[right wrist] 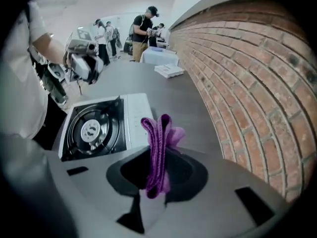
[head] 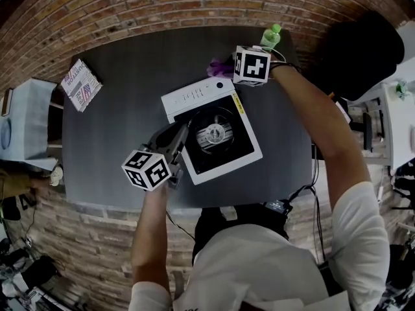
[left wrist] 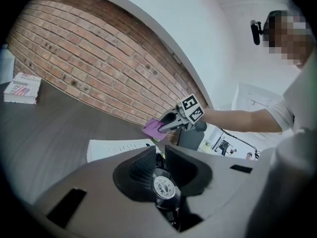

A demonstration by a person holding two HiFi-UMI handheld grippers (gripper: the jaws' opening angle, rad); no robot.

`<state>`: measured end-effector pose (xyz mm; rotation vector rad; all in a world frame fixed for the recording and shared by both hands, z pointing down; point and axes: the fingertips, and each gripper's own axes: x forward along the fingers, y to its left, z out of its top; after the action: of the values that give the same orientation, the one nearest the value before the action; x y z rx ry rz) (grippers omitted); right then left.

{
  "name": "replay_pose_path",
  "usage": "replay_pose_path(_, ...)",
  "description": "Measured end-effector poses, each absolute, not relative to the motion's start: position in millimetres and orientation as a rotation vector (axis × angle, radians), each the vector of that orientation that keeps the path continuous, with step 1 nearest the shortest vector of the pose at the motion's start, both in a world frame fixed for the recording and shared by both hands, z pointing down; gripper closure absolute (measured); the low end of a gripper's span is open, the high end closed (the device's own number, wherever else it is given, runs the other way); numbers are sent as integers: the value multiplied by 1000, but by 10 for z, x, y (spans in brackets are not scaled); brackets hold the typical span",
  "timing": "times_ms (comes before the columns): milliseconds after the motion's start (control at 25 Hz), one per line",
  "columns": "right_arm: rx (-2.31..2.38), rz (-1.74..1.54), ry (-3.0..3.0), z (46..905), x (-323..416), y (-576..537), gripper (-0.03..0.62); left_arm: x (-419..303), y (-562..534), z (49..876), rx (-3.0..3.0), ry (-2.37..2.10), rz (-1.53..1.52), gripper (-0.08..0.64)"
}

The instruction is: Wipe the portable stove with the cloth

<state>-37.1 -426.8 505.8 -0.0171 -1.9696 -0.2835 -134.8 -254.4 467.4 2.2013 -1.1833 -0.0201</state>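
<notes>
Because the folded purple cloth (right wrist: 161, 128) looks soft and limp, the right claw (right wrist: 158, 157) clamps its bunched middle; the left claw (left wrist: 161, 155) hangs closed, empty, over the white-framed portable stove (left wrist: 116, 148).

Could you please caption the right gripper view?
Right gripper clamps a folded purple cloth, with the portable stove just beyond.

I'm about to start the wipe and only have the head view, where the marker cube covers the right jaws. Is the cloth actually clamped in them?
Observer: Yes. In its own view the right gripper has its jaws shut on the folded purple cloth, which sticks out past the tips.
Operator: And the left jaws?
Observer: In its own view the left gripper has them close together. There is a narrow slit between them above the portable stove, and the burner shows through it. I cannot tell whether they grip anything.
</notes>
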Motion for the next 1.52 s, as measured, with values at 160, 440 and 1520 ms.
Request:
replay_pose_path(160, 56, -156, -2070, 5015, -726, -4067, 506, -1431, -2450, 4636, 2214, -1183, -5, 505)
replay_pose_path(440, 186, -38, -2179, 5032, -1338, -3861, 508, -1694, -2325, 4629, 2207, -1197, -14, 505)
replay_pose_path(1520, 352, 796, -2147, 5635, -1831, -3548, 509, -1884, -2222, 4610, 2178, -1214, -65, 505)
